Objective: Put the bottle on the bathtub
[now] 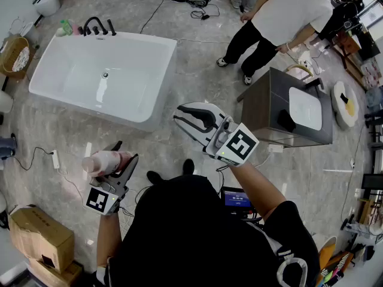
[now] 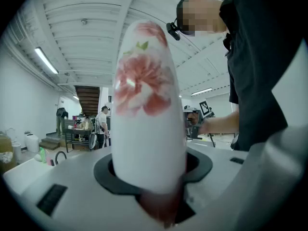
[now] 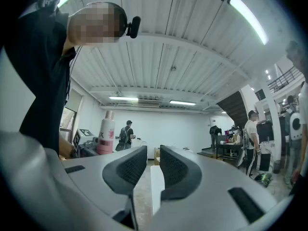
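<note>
- Illumination: bright, even indoor light from ceiling strip lights (image 3: 248,18), which bloom to pure white in the right gripper view.
- Shadows: soft and faint in the head view; the polished floor (image 1: 197,70) carries a mild sheen.
- Exposure: the white bathtub (image 1: 102,79) is close to clipping, with little surface detail.
- Focus: the head view is sharp. In the left gripper view, the bottle (image 2: 147,109) sits near the lens and is blurred at its base.
- Distortion: both gripper views show strong fisheye curvature and black corners.
</note>
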Tool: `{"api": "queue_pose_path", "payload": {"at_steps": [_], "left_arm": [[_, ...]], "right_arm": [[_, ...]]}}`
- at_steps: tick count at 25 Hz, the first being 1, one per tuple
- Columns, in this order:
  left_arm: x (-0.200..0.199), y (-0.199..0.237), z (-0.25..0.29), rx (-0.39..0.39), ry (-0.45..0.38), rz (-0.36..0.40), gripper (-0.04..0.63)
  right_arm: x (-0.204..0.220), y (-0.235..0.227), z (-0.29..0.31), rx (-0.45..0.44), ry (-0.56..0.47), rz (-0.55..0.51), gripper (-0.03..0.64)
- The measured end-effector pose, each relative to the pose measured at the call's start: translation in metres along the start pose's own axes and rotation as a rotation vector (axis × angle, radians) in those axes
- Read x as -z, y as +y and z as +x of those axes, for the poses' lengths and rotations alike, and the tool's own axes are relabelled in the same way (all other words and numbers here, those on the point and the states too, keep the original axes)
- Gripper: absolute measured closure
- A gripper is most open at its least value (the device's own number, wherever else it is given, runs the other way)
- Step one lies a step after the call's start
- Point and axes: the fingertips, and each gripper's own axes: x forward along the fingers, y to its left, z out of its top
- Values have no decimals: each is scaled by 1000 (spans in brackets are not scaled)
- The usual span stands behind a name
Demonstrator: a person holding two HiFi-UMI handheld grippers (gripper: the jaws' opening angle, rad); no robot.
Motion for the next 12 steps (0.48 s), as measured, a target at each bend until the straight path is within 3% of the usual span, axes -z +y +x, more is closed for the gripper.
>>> {"api": "queue_pose_path", "payload": {"at_steps": [12], "left_arm": [[-2,-3,-1,5,-10,2,370]], "right_arm": [[-7,-8,-8,33,-62,80,545]]}}
